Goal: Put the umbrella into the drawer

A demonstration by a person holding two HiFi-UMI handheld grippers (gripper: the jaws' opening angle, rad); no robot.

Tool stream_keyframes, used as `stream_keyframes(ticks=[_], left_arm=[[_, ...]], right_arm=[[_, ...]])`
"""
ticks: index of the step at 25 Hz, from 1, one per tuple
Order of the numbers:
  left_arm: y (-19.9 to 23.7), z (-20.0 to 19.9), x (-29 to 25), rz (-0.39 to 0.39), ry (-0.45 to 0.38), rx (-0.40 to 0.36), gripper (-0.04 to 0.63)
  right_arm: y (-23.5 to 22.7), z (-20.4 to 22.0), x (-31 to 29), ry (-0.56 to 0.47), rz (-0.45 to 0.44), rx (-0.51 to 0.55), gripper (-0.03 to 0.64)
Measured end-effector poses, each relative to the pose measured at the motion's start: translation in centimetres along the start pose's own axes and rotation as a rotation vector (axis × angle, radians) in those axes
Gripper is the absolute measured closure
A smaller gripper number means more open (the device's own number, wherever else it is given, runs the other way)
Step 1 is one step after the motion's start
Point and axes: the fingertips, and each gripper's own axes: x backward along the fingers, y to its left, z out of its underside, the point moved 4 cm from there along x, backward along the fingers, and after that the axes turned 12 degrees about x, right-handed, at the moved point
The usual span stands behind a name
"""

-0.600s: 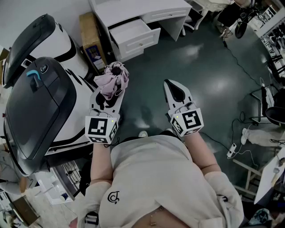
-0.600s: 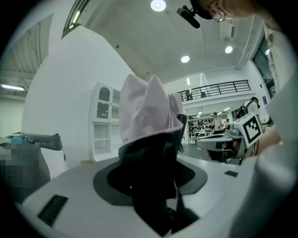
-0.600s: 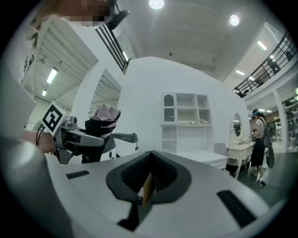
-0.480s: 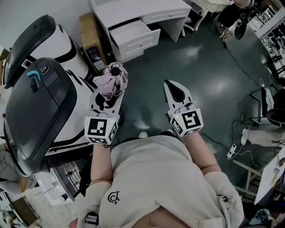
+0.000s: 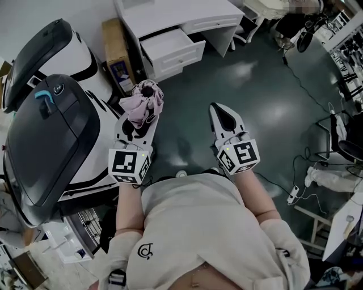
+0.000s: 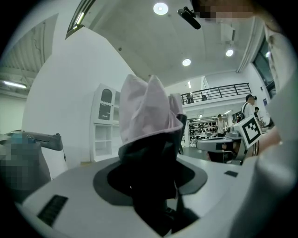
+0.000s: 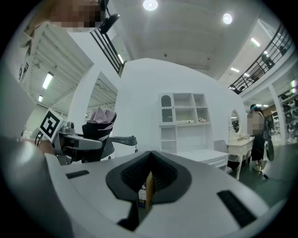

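Your head camera sits high and looks steeply down past your body at the floor (image 5: 255,85), with the left claw (image 5: 142,109) and right claw (image 5: 220,113) close below it. Each claw's camera rides just behind its claw and looks level across the room. Both see the same white shelf (image 6: 103,125). The right one also sees the left claw and its umbrella (image 7: 100,116) from the side. The head camera and the right claw's camera share the white counter (image 5: 170,17).

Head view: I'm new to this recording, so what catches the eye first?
A folded pink-and-black umbrella stands clamped in the jaws of the left gripper, centre-left. Above it is the open drawer of a white desk; the right gripper is empty, jaws shut.
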Motion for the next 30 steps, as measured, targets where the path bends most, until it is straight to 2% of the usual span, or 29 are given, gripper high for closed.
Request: stream_keyframes(ticks=[11, 17, 23, 30], left_arm=[[1.9, 0.7, -1.5, -0.03, 0.009, 0.025, 0.367], [3.5, 1.4, -5.4, -0.107, 0.03, 0.026, 0.367], [5.0, 0.9, -12.5, -0.197, 0.043, 0.042, 0.367], [5.5, -0.2, -23.7, -0.268, 0.047, 0.058, 0.365]], right_arm=[[-0.3, 1.1, -3.1, 0.027, -0.07, 0.049, 0.609], [-3.1, 3.7, -8.0, 0.037, -0.156, 0.017, 0.609], [-9.0, 5.4, -14.6, 0.017, -0.243, -0.003, 0.609], [-18.8, 7.4, -22.7, 0.02, -0.327, -0.019, 0.609]])
